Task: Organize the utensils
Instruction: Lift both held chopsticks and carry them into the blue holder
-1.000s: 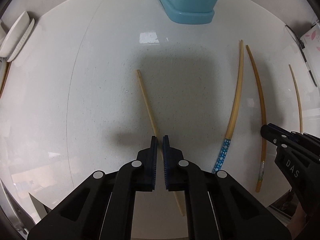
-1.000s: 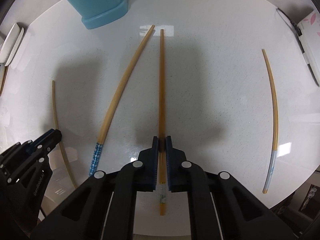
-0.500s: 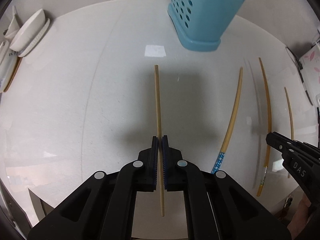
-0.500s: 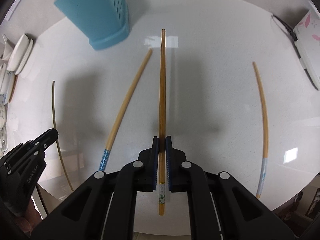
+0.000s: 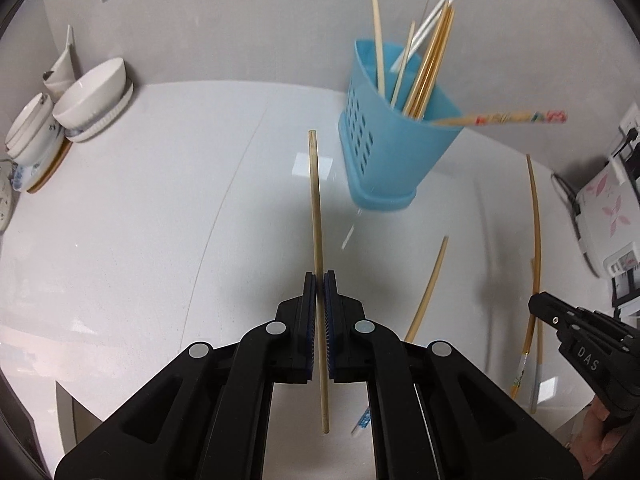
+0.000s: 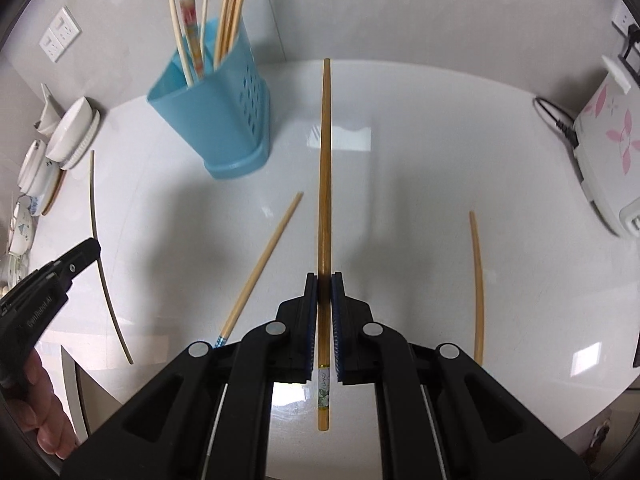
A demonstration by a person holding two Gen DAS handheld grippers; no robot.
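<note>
— While both hands hang above the white desk [image 6: 420,168], what goes on the list?

— Item one: left gripper [image 5: 319,280], clenched on a pale plain chopstick [image 5: 316,208] clear of the surface, its far end aimed just left of the blue holder [image 5: 392,152]. Item two: right gripper [image 6: 325,280], clamped on a darker chopstick [image 6: 325,160] with a painted band near the handle end, also clear of the surface and pointing past the holder's right side.

— And the holder itself?

— Upright toward the back of the desk, already crowded: a bundle of chopsticks stands in it, and one patterned stick [image 5: 508,117] lies almost flat across its rim, jutting out to the side.

— Loose stock?

— Two on the desk: a blue-tipped chopstick [image 6: 260,268] between the grippers, and a pale one [image 6: 477,284] far right. Bowls [image 5: 90,94] stacked at the left edge, an appliance [image 6: 608,152] at the right.

— Hazards?

— Each stick is pinched near one end, so most of its length hangs forward; I judge a quick tilt could let it pivot or slip between the pads. Both tips heading for one narrow opening could cross or clash. A tip catching the jutting patterned stick might flick it out, and a push on the rim could tip the light holder.
</note>
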